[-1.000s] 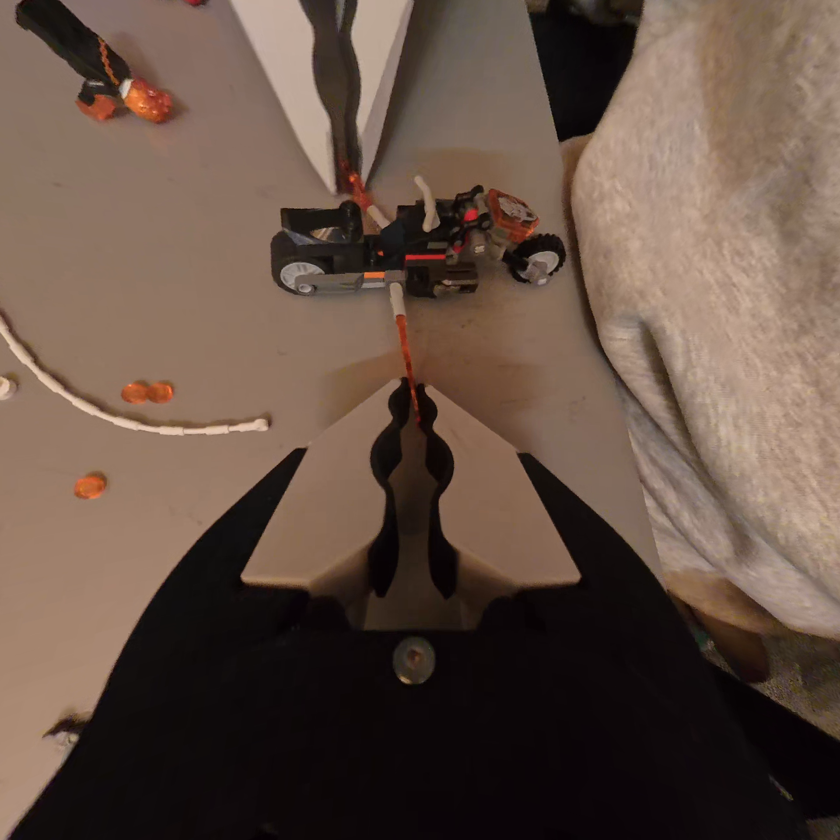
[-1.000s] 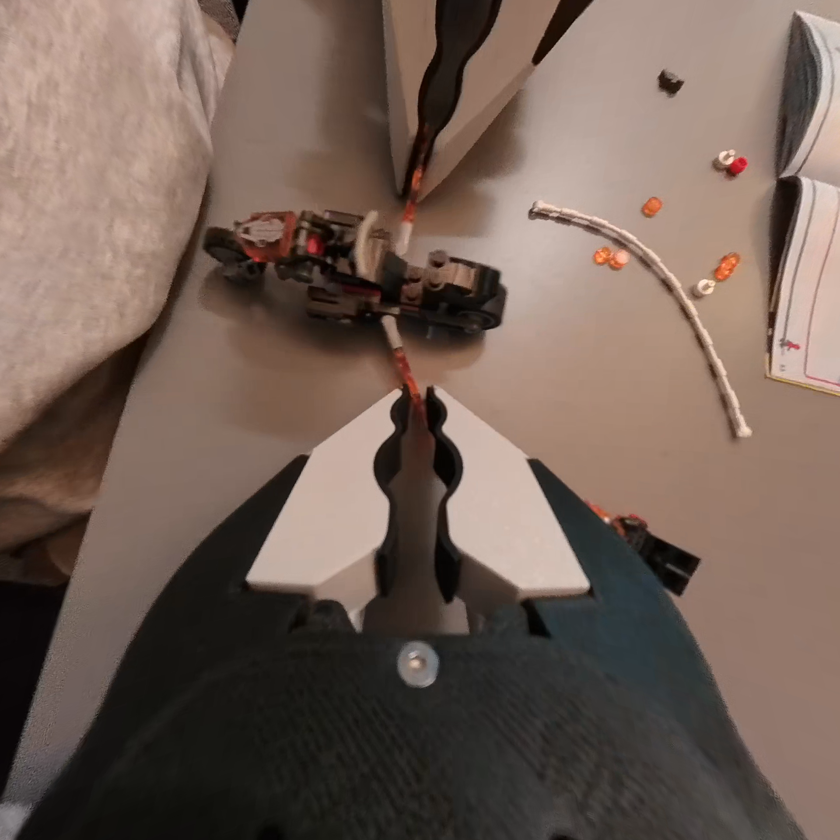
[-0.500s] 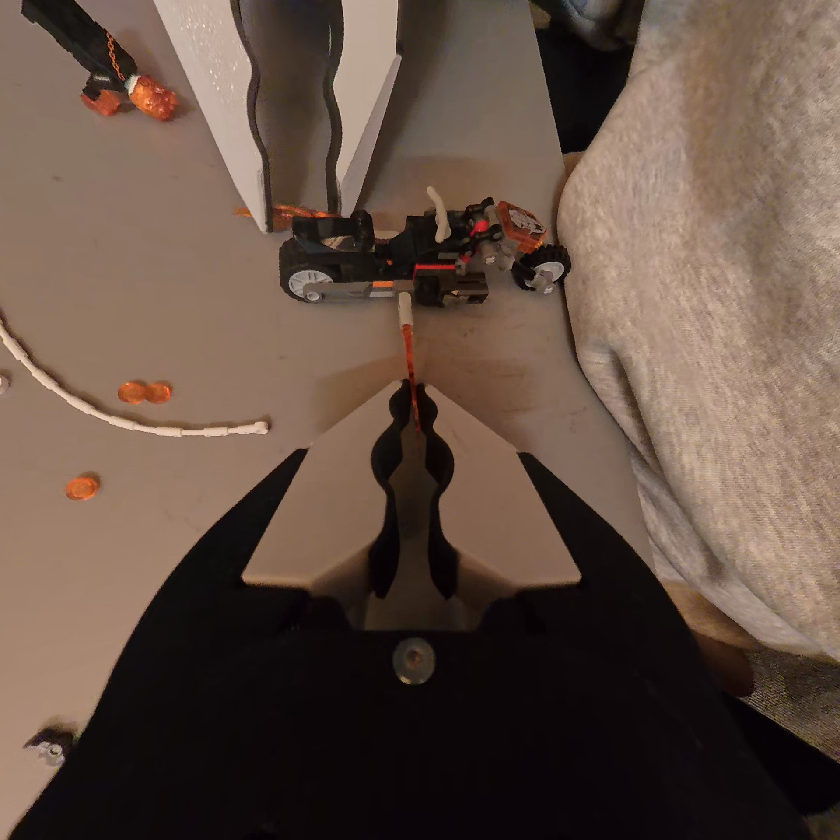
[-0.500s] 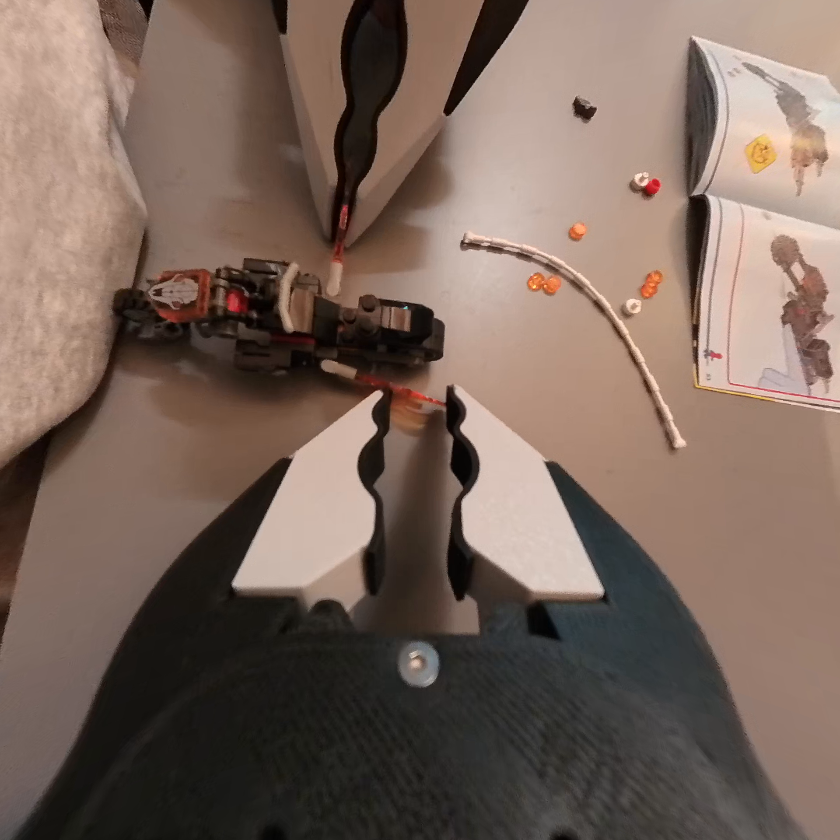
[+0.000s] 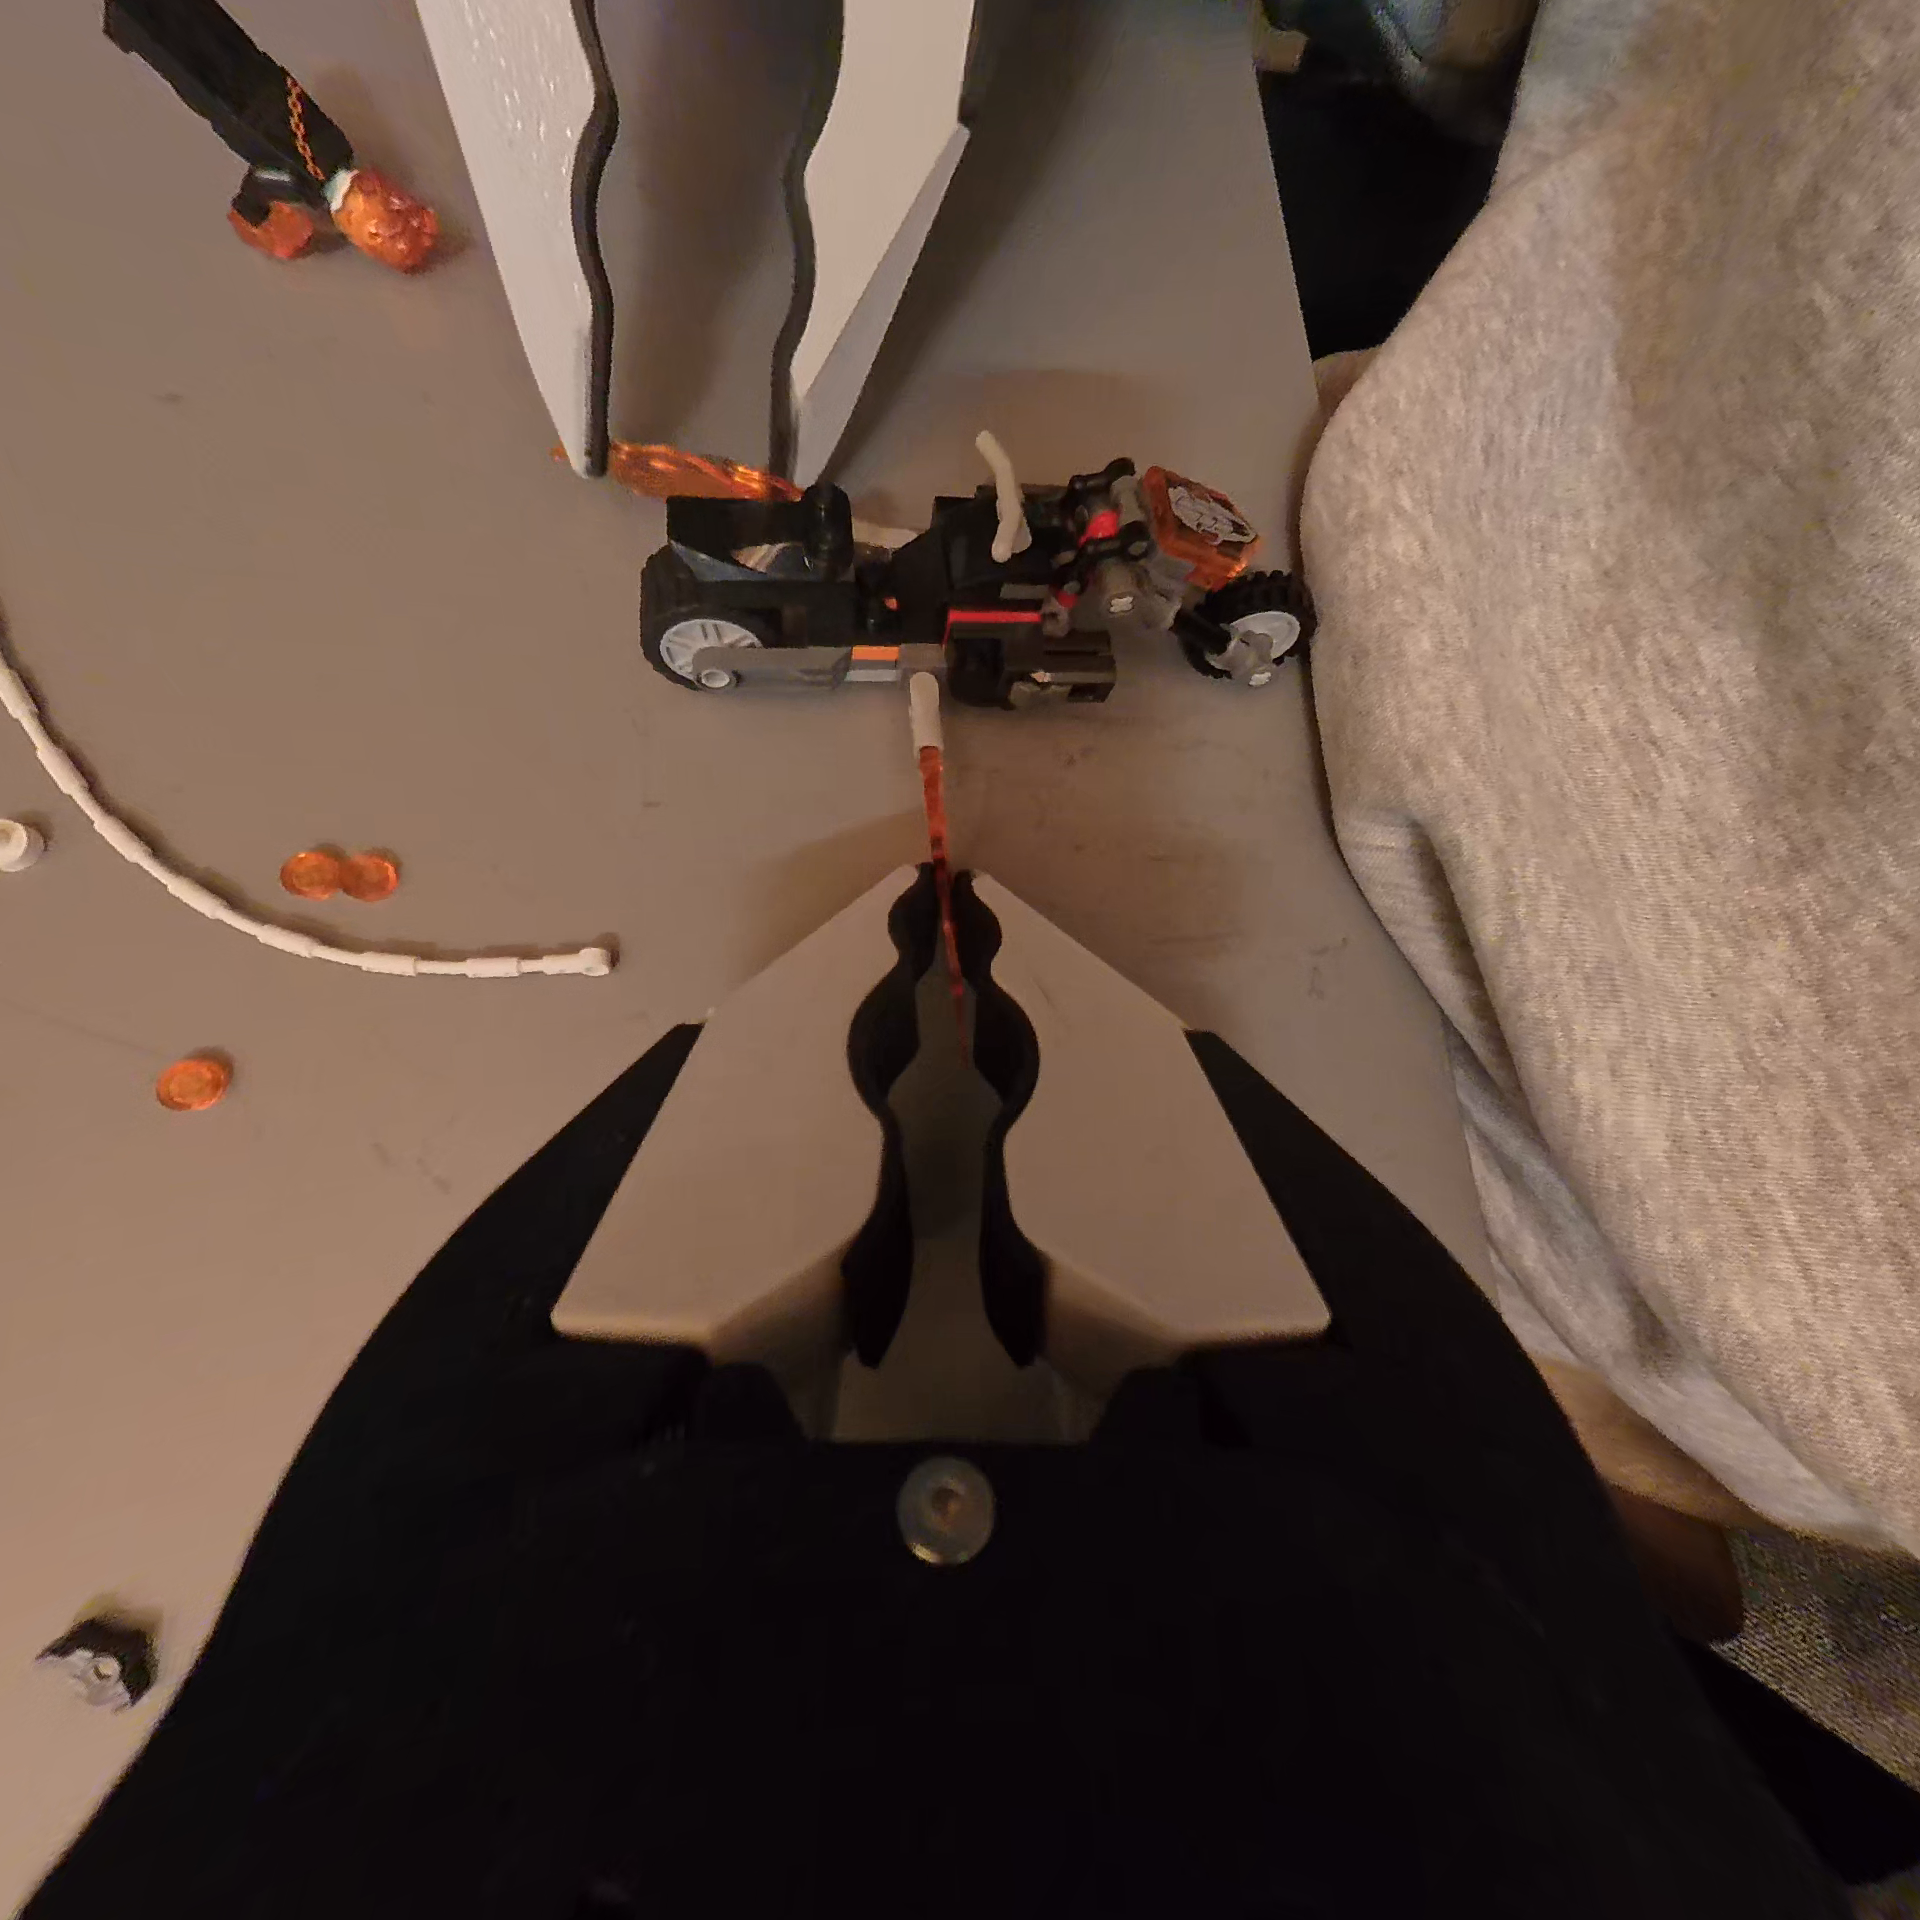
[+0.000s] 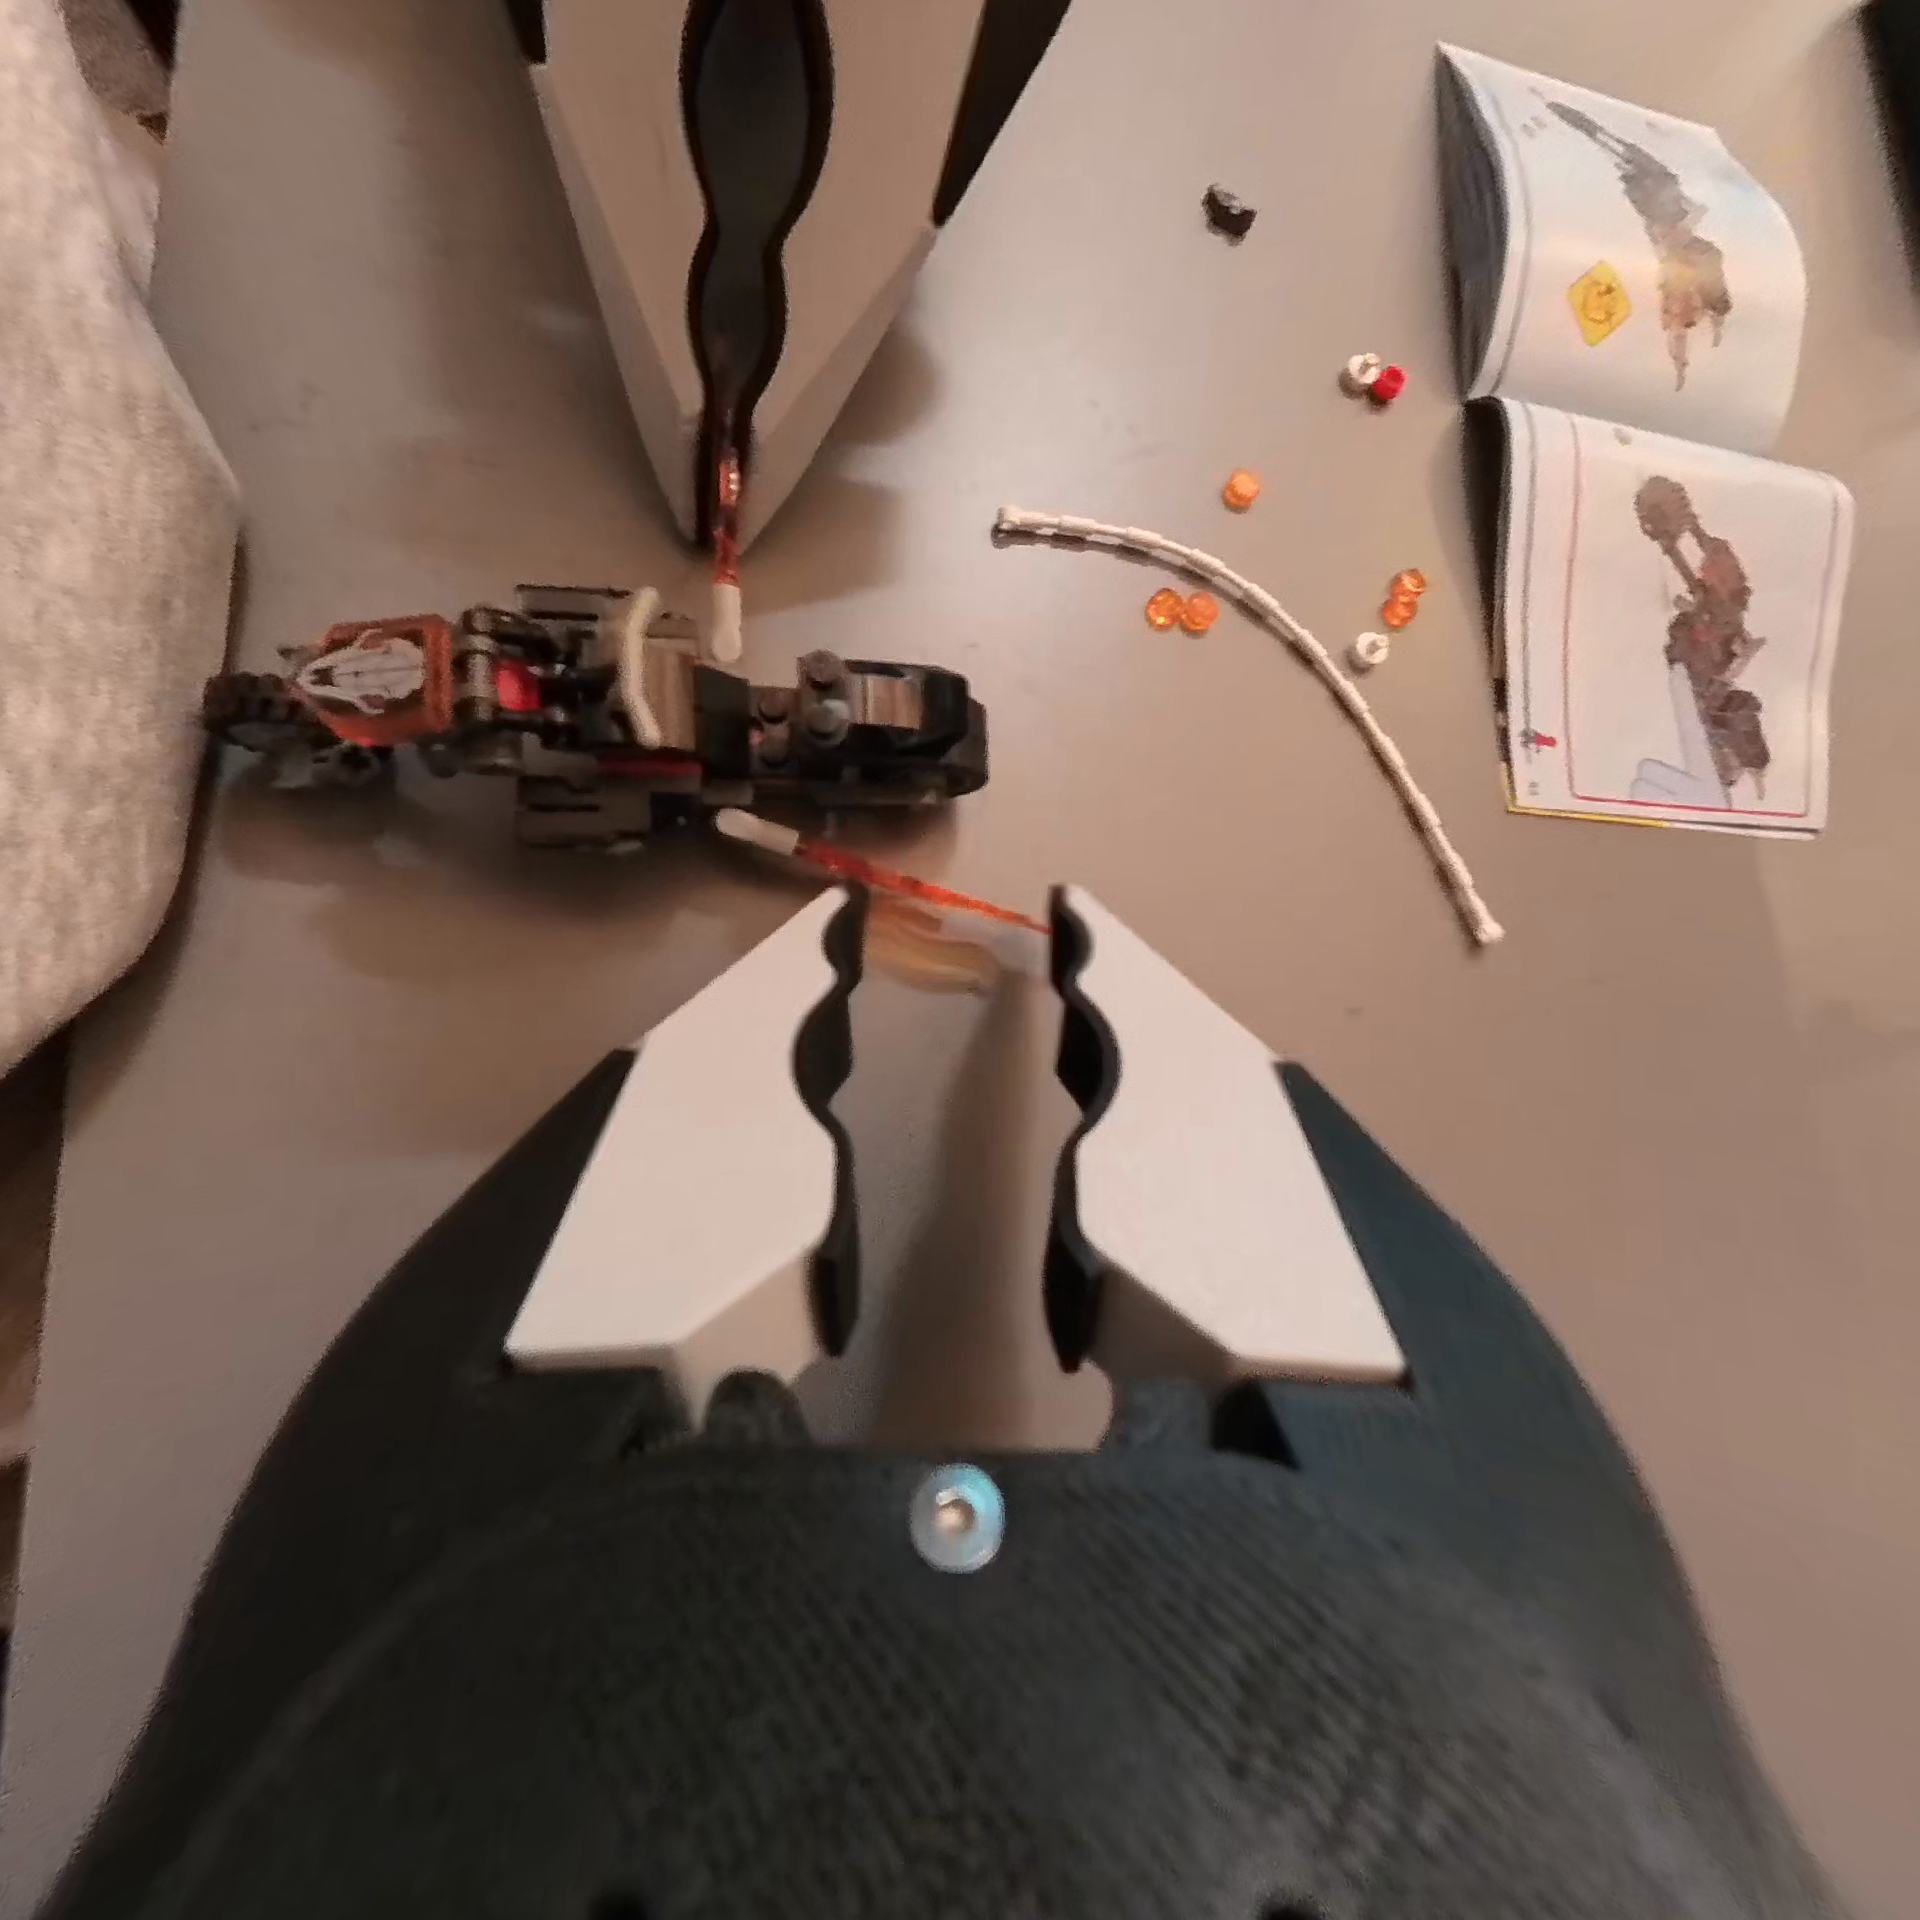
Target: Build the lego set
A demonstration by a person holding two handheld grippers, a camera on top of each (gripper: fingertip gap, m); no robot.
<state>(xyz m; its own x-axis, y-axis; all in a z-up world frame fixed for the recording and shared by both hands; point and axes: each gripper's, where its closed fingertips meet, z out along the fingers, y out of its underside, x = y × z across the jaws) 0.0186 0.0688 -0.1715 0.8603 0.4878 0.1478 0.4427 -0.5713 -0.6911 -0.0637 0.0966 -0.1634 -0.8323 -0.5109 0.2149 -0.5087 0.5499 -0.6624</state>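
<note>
A black lego motorcycle (image 5: 935, 603) with an orange front stands on the grey table (image 5: 312, 623), near the edge by the person. My left gripper (image 5: 940, 883) is shut on an orange flame piece (image 5: 930, 800) whose white stem plugs into the bike's near side. My right gripper (image 6: 951, 914) is open on the bike's (image 6: 623, 717) other side. A second orange flame piece (image 6: 914, 899) on a white stem lies slanted between its tips, not gripped. The left gripper (image 6: 722, 530) also shows across the bike in the right wrist view. The right gripper (image 5: 691, 462) shows open in the left wrist view.
A white segmented chain (image 6: 1247, 665) and several orange round studs (image 6: 1179, 608) lie to one side. An open instruction booklet (image 6: 1642, 623) lies beyond them. A black part with orange flames (image 5: 270, 135) and a small black piece (image 5: 99, 1662) lie apart. A person's grey sleeve (image 5: 1662, 727) borders the table edge. Left tips to right tips: about 10 cm.
My right gripper has opened and let go of its flame piece, which has swung sideways and low. My left gripper stays shut on its flame piece; the bike shifted slightly.
</note>
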